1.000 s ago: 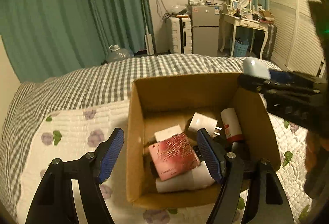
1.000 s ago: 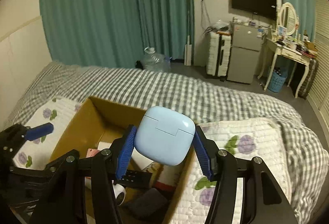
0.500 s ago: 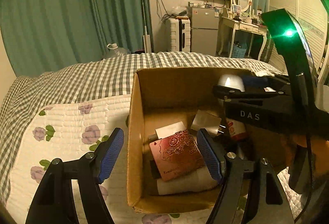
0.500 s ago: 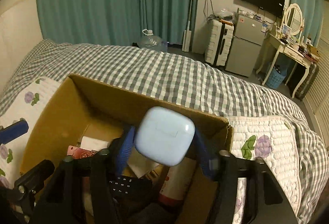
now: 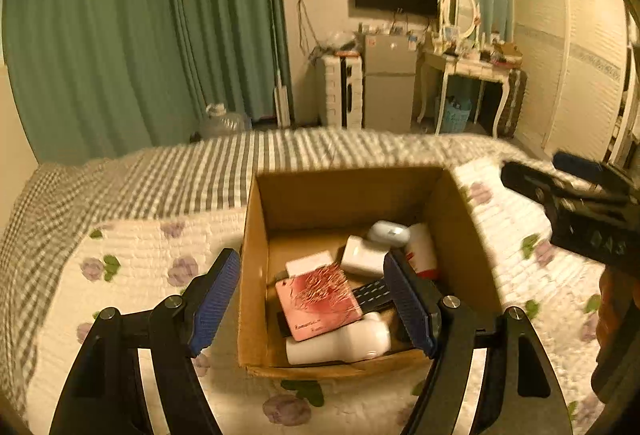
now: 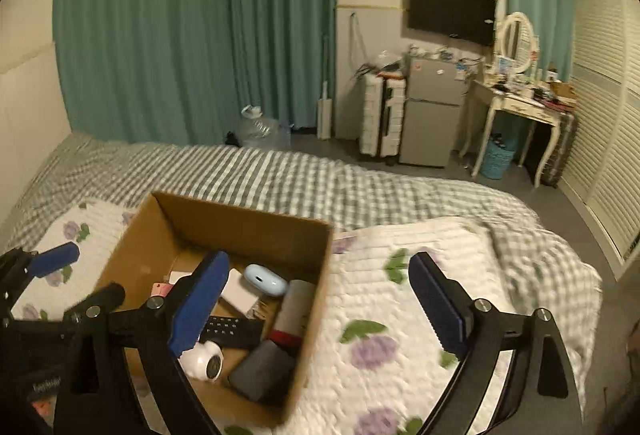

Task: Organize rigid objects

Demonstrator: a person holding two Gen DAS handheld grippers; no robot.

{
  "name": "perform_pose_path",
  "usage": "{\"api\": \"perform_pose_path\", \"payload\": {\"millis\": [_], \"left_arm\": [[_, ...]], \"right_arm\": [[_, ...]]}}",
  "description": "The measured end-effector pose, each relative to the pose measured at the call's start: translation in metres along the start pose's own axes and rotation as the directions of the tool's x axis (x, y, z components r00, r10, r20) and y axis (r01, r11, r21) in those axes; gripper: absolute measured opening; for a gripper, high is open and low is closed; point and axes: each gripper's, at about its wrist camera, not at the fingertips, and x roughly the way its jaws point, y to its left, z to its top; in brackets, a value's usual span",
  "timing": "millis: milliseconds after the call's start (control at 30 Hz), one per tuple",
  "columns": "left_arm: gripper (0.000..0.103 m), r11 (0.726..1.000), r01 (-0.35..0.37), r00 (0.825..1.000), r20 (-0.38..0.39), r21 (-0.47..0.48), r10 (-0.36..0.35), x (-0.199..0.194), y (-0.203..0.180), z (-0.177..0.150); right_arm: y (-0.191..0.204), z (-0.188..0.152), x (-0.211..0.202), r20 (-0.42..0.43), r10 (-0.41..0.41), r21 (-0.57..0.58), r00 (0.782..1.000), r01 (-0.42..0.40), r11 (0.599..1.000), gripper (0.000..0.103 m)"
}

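An open cardboard box [image 5: 256,259] [image 6: 256,223] sits on the bed. In it lies a light blue earbud case [image 5: 389,233] [image 6: 265,279], resting on a white charger [image 5: 362,251]. A pink card case [image 5: 318,299], a white bottle [image 5: 340,345], a black remote [image 6: 232,329] and a red-capped tube [image 6: 294,309] also lie inside. My left gripper [image 5: 316,299] is open and empty, its jaws straddling the box's left wall. My right gripper [image 6: 320,305] is open and empty, above the box's right wall.
The bed has a floral white quilt [image 6: 400,315] over a grey checked blanket [image 6: 280,175]. Beyond the bed stand green curtains [image 6: 180,35], a water jug [image 6: 260,127], a small fridge [image 6: 432,115] and a dressing table [image 6: 520,103].
My right gripper opened and let go of the blue earbud case, which now lies in the box. The right gripper then drew back up and to the right.
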Motion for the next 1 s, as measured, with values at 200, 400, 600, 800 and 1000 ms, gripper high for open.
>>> {"api": "perform_pose_path", "payload": {"millis": [200, 400, 600, 800, 1000], "left_arm": [[0.078, 1.000, 0.015, 0.989, 0.145, -0.025, -0.011, -0.070, 0.000, 0.026], [0.078, 1.000, -0.004, 0.970, 0.245, -0.014, 0.008, -0.128, 0.004, 0.030], [0.078, 0.999, -0.006, 0.950, 0.310, -0.053, 0.022, -0.159, 0.018, 0.003], [0.078, 0.999, 0.021, 0.945, 0.328, -0.046, -0.005, -0.143, 0.020, -0.040], [0.079, 1.000, -0.019, 0.962, 0.271, -0.018, 0.023, -0.110, 0.017, -0.077]], "right_arm": [[-0.006, 0.011, -0.070, 0.050, -0.053, -0.014, 0.997, 0.054, 0.998, 0.103], [0.005, 0.027, -0.137, 0.144, -0.066, -0.023, 0.987, 0.070, 0.997, 0.103], [0.023, 0.003, -0.174, 0.197, -0.028, 0.026, 0.980, 0.024, 0.999, 0.103], [0.045, -0.048, -0.175, 0.255, -0.074, 0.058, 0.964, 0.062, 0.996, 0.103], [0.060, -0.094, -0.154, 0.274, -0.109, 0.047, 0.955, 0.100, 0.994, 0.103]]}}
